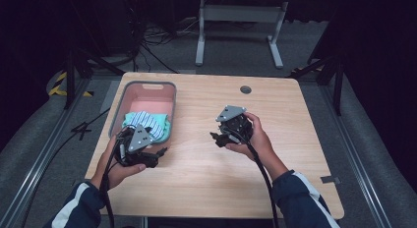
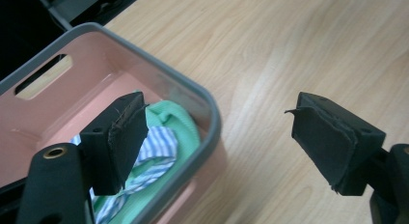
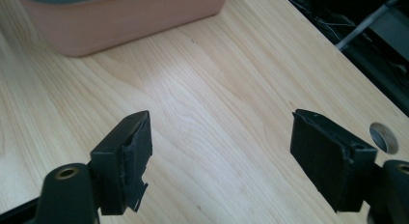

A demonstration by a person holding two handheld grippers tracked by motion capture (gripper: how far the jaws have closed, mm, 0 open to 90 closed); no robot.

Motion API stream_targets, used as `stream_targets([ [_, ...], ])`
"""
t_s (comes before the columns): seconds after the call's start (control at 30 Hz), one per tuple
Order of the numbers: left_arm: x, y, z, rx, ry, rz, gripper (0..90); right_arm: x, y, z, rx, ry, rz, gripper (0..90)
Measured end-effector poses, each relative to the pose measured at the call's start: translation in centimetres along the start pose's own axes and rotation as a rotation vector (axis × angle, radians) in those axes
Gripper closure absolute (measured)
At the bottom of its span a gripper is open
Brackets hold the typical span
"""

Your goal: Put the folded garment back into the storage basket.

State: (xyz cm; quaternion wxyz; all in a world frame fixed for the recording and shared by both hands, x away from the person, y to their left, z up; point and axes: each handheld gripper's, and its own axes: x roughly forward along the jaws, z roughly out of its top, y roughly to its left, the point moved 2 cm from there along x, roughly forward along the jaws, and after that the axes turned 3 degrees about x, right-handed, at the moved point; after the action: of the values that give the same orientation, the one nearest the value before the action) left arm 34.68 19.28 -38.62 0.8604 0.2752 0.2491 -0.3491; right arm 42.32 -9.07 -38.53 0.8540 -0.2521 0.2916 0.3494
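Observation:
A pink bin with a grey rim (image 1: pixel 147 85) stands on the left of the wooden table. Inside it lie a mint-green cloth (image 1: pixel 164 127) and a blue-and-white striped cloth (image 1: pixel 147 119), also seen as the green cloth (image 2: pixel 176 118) and striped cloth (image 2: pixel 159 142) in the left gripper view. My left gripper (image 1: pixel 158 152) hovers at the bin's near right corner, open and holding nothing; its jaws straddle the bin's rim (image 2: pixel 212 115). My right gripper (image 1: pixel 216 138) is over the table's middle, pointing left toward the bin, open and empty. The bin's pink wall (image 3: pixel 125 21) lies ahead of it.
A round cable hole (image 1: pixel 245 89) sits near the table's far edge, seen also as the hole (image 3: pixel 384 138) in the right gripper view. Beyond the table stand a white metal frame (image 1: pixel 241 14) and cables on the grey floor. Bare wood (image 1: pixel 206 174) lies between the hands.

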Motion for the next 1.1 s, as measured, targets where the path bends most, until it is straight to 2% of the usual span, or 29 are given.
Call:
stream_targets([
  [0.03, 0.2, -0.6, 0.1, 0.011, 0.001, -0.013, 20.3, -0.4, -0.1, -0.8, 0.005, 0.002, -0.002, 23.9],
  [0.07, 0.2, -0.6, 0.1, 0.011, 0.001, -0.013, 20.0, -0.4, -0.1, -0.8, 0.005, 0.002, -0.002, 23.9],
  [0.17, 0.5, -1.7, 0.2, 0.048, 0.006, -0.025, 19.8, -1.0, -0.3, -2.0, 0.010, 0.001, -0.009, 23.9],
  [0.27, 1.0, -2.5, 0.3, 0.066, 0.009, -0.041, 20.3, -1.5, -0.4, -3.3, 0.017, 0.001, -0.009, 24.0],
  [0.57, 3.3, -4.8, -0.5, 0.150, 0.060, -0.108, 19.9, -3.0, -1.1, -7.4, 0.057, 0.022, -0.032, 24.3],
  [0.83, 5.4, -6.0, -2.1, 0.145, 0.096, -0.159, 19.5, -4.3, -1.6, -11.2, 0.082, 0.034, -0.047, 23.4],
  [0.87, 5.4, -6.0, -2.1, 0.145, 0.096, -0.159, 20.2, -4.3, -1.6, -11.2, 0.082, 0.034, -0.047, 23.4],
  [0.93, 6.0, -6.4, -2.5, 0.151, 0.105, -0.168, 20.3, -4.7, -1.7, -12.6, 0.098, 0.035, -0.047, 23.4],
  [0.97, 6.0, -6.4, -2.5, 0.151, 0.105, -0.168, 20.3, -4.7, -1.7, -12.6, 0.098, 0.035, -0.047, 23.4],
  [1.0, 6.2, -6.5, -2.9, 0.142, 0.111, -0.183, 20.3, -4.9, -1.7, -13.5, 0.101, 0.036, -0.053, 23.3],
  [1.1, 6.5, -6.5, -3.2, 0.134, 0.110, -0.192, 19.8, -5.1, -1.7, -14.5, 0.115, 0.033, -0.045, 22.6],
])
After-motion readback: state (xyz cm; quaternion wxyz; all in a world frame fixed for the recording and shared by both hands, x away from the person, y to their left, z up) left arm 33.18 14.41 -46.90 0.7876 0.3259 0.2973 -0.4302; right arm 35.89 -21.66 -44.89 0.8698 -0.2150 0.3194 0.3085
